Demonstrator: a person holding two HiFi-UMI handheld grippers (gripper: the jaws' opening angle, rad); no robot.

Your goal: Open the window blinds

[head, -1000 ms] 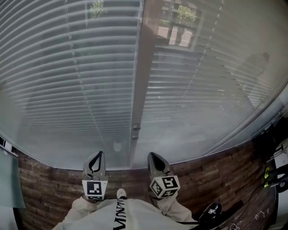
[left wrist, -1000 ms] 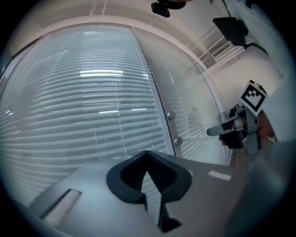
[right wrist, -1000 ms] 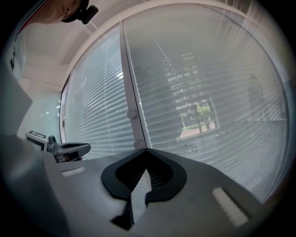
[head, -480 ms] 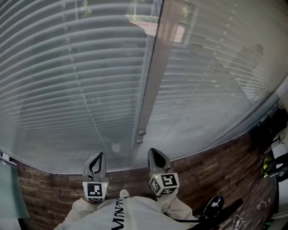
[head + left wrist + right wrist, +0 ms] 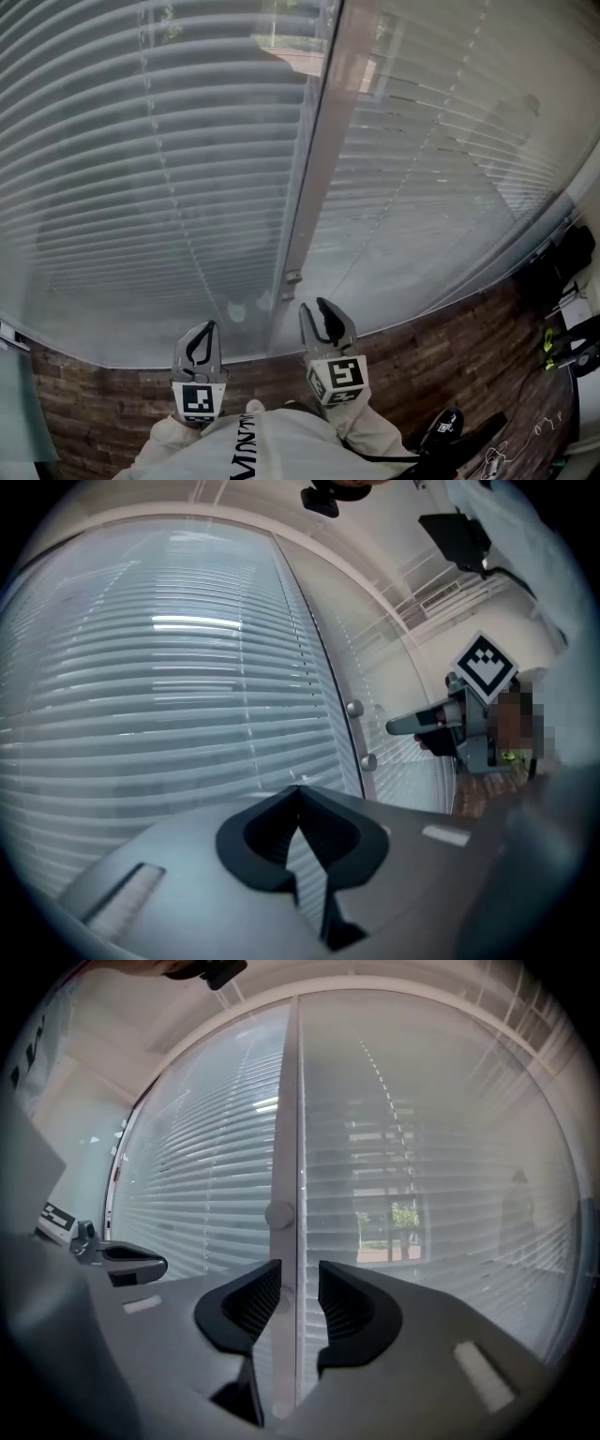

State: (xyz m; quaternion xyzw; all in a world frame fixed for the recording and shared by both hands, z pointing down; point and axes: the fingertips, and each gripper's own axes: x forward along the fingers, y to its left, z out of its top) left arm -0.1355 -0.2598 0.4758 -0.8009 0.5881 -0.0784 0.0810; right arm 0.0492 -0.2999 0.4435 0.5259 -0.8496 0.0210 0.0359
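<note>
White slatted blinds [image 5: 159,178] hang behind the glass on both sides of a pale upright frame post [image 5: 314,169]. Two round knobs [image 5: 236,311] and a small grey fitting [image 5: 292,277] sit low near the post. My right gripper [image 5: 319,314] points level at the post's foot. Its jaws have just been opening and now stand apart with nothing between them. In the right gripper view the post [image 5: 289,1129] and a knob [image 5: 279,1214] show above that gripper [image 5: 299,1265]. My left gripper [image 5: 200,336] is shut and empty, facing the left blind [image 5: 187,686]; its jaws [image 5: 300,789] meet.
Below the window runs a brown brick-patterned surface [image 5: 450,356]. The person's light trousers and a black shoe [image 5: 441,436] are at the bottom. Dark gear and cables [image 5: 562,328] lie at the far right. Trees and a building show through the upper right slats.
The right gripper's jaws have parted; they were together before. That gripper has risen a little toward the post and rolled. The left gripper has stayed put.
</note>
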